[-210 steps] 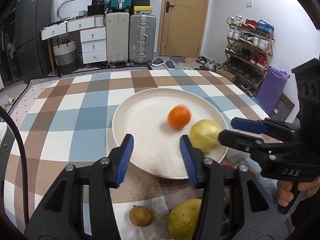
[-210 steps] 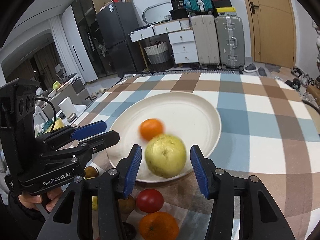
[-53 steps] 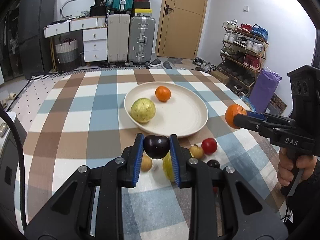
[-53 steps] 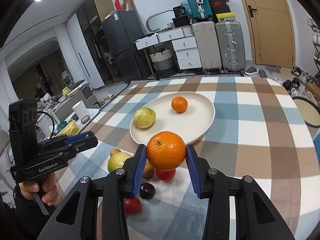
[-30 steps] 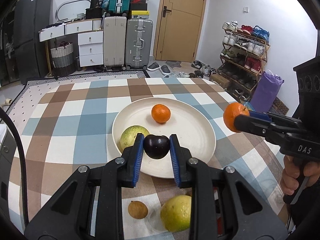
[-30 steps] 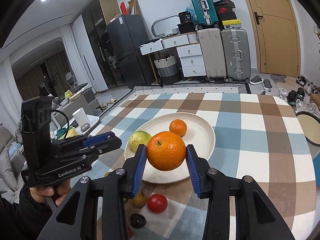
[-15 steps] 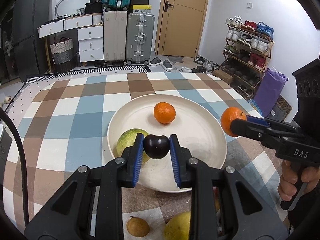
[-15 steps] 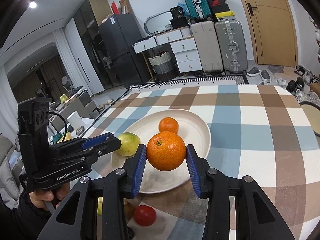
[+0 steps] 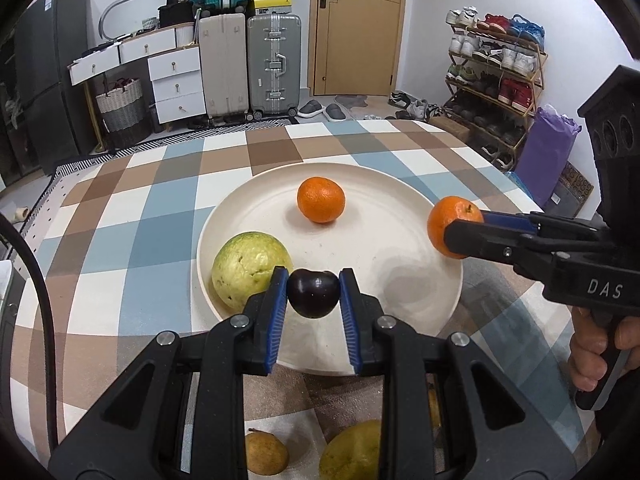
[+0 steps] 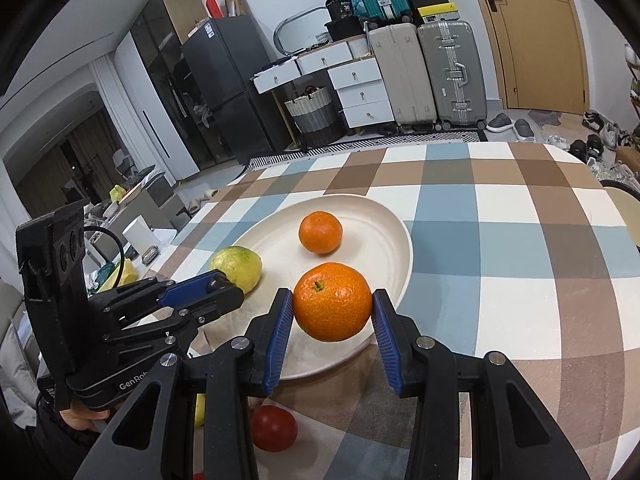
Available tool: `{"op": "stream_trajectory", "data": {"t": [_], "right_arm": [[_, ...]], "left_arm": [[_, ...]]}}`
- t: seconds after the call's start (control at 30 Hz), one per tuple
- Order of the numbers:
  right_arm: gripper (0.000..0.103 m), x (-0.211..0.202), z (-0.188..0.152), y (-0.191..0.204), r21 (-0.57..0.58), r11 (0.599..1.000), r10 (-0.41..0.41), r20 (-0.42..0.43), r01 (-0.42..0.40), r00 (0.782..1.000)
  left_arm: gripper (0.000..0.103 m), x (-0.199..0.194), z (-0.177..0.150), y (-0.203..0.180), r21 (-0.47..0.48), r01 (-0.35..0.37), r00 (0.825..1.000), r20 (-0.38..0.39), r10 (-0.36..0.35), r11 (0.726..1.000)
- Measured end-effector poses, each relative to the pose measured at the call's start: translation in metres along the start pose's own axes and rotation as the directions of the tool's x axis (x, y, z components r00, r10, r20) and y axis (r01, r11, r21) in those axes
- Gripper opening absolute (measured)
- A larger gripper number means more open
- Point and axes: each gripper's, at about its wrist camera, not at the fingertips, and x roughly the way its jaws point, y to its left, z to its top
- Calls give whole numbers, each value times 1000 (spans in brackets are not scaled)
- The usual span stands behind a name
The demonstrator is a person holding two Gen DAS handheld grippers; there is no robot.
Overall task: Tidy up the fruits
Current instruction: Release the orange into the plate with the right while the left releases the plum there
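A cream plate (image 9: pixel 400 196) on the checked tablecloth holds an orange (image 9: pixel 321 199) and a green guava (image 9: pixel 251 268). My left gripper (image 9: pixel 313 298) is shut on a dark plum (image 9: pixel 313 293), held over the plate's near edge beside the guava. My right gripper (image 10: pixel 332 312) is shut on an orange (image 10: pixel 333 306), held over the plate's (image 10: pixel 384 216) near right rim. That gripper also shows in the left wrist view (image 9: pixel 454 229), at the plate's right rim. The plate's orange (image 10: pixel 320 232) and guava (image 10: pixel 237 263) show in the right wrist view too.
Near me on the cloth lie a small brown pear (image 9: pixel 265 454), a yellow-green fruit (image 9: pixel 352 457) and a red tomato (image 10: pixel 274 428). Suitcases, drawers and a shoe rack (image 9: pixel 494 80) stand beyond the table.
Both grippers have moved forward over the plate, each still holding its fruit. The plate and its fruits appear larger and closer.
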Motion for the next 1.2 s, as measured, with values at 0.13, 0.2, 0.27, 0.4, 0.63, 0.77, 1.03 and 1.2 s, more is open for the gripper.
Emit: {"op": "stream_trajectory", "data": {"t": [0.13,0.2,0.27,0.4,0.63,0.77,1.03,1.2], "right_arm": [[41,1,0,2,-9,1000,-3,0,3,1000],[41,3,0,2,-10,1000,-2,-4,2,1000],[41,4,-1,3,-14,1000,-6,-10,6,1000],[41,8,-3,4,-16,1000,-7,-25,6,1000],[42,15,-8,10,-38,999,0,-55,-2,998],[44,14,-10,14,-60,998,-24,-43,21,999],[56,4,-10,14,-76,995,-59,2,59,998],[89,-7,-13,13,-67,997,-42,39,45,998]], "left_arm": [[23,3,-1,-3,11,-2,1000,-13,2,1000],[23,5,-1,-4,19,-2,1000,-24,2,1000],[23,7,-2,-4,19,0,999,-37,0,1000],[23,8,-3,-6,27,3,999,-43,-2,1000],[23,10,-6,-5,23,9,998,-58,-8,1000],[23,9,-6,-5,17,12,998,-55,-11,1000],[25,-4,-4,-2,5,24,999,-26,-24,1000],[74,-22,-7,-2,2,23,1000,8,-23,1000]]}}
